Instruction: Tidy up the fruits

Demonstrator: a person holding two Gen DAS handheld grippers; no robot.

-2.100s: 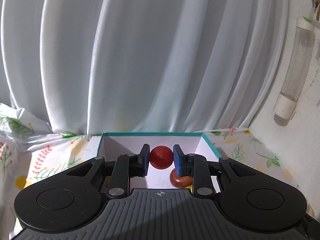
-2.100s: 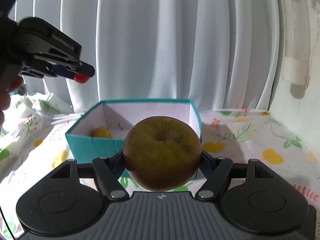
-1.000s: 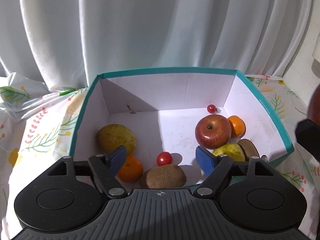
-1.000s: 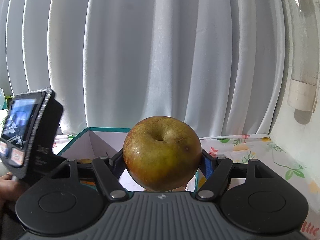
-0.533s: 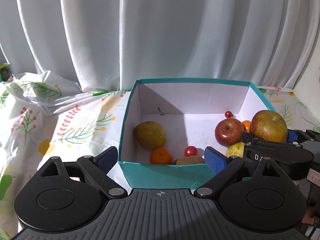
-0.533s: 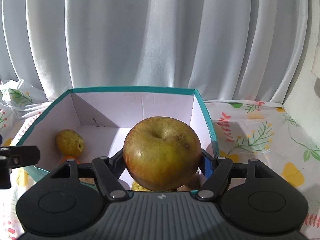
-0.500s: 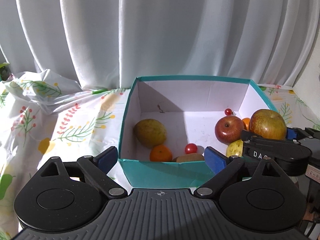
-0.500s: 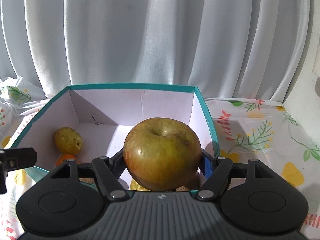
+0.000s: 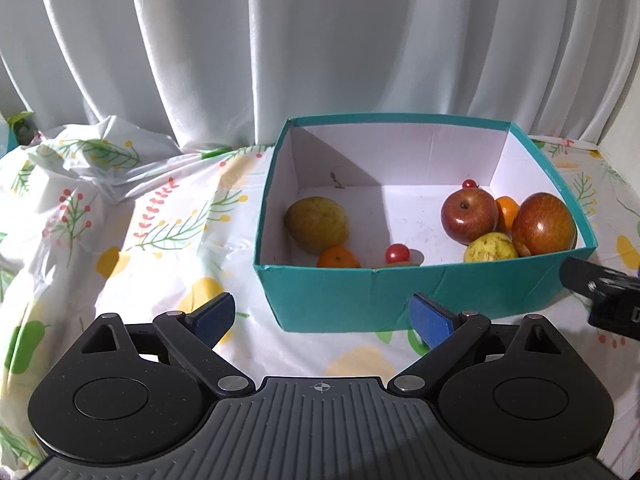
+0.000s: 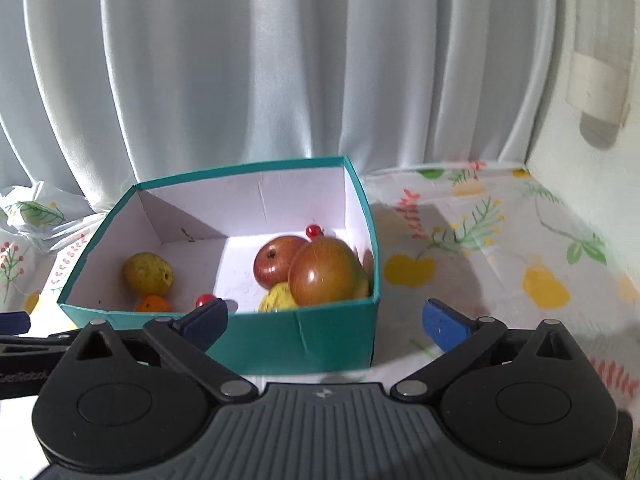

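Note:
A teal box (image 9: 420, 288) with white inner walls stands on the flowered cloth and shows in the right wrist view (image 10: 304, 332) too. A large red-green apple (image 9: 543, 224) (image 10: 323, 273) lies at its right front corner. Beside it are a red apple (image 9: 469, 215), a yellow pear (image 9: 490, 248) and an orange (image 9: 506, 211). At the left lie a yellow-brown pear (image 9: 316, 224), an orange (image 9: 338, 258) and a cherry tomato (image 9: 397, 253). My left gripper (image 9: 322, 318) is open and empty in front of the box. My right gripper (image 10: 326, 318) is open and empty, also in front of it.
A white curtain (image 9: 320, 48) hangs behind the box. A crumpled fold of cloth (image 9: 92, 160) lies at the back left. A white wall (image 10: 592, 128) with a tube holder closes the right side. The right gripper's body (image 9: 604, 292) shows at the left view's right edge.
My right gripper has opened and let the large apple go into the box's right front corner, then drawn back. My left gripper has also drawn back from the box, still open.

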